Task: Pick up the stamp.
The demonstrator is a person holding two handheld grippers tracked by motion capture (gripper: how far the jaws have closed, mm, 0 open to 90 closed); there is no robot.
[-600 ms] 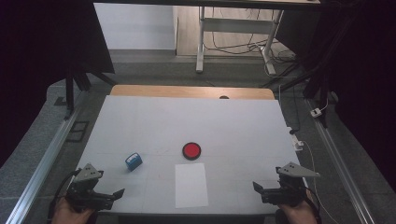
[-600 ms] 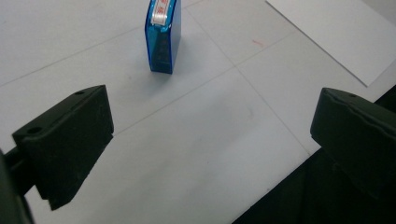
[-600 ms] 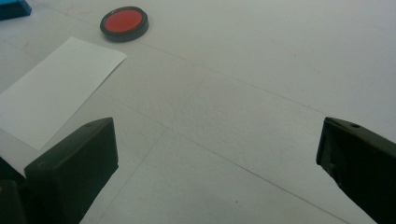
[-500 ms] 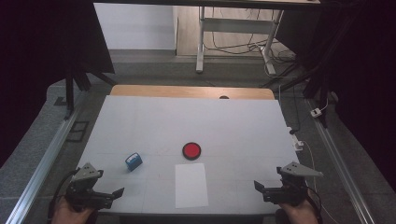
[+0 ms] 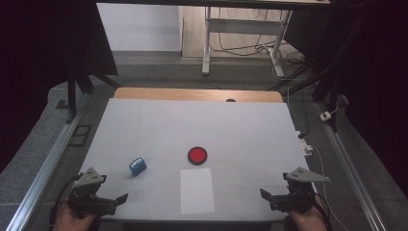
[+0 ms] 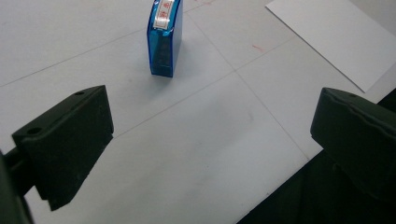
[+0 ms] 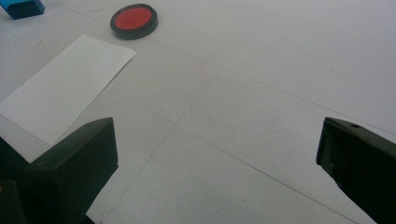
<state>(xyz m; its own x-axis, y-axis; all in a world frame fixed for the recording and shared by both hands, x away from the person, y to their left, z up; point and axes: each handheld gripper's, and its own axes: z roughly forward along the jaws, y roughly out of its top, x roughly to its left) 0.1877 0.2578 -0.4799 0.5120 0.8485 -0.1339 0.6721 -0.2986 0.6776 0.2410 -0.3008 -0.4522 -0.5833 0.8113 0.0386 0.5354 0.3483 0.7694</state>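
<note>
Nothing is shifting much since the earlier frames: both grippers are staying at the near edge of the tabletop [image 5: 144,125], and the things on it are lying where they were. In the high view the left gripper [image 5: 117,198] is resting near the front left corner, held by a hand [image 5: 72,221], and its fingers [image 6: 65,140] are standing wide apart with nothing between them. Close ahead of it the blue stamp [image 5: 137,165] is standing upright on the tabletop, with a white label on its top. Just to the right of this blue stamp the white paper sheet [image 5: 197,190] is lying flat, and the round red ink pad [image 5: 197,155] is sitting just beyond the sheet's far edge. Well to the right of the sheet, the right gripper [image 5: 268,195] is waiting with its fingers [image 7: 74,172] also spread open and empty over bare tabletop.
</note>
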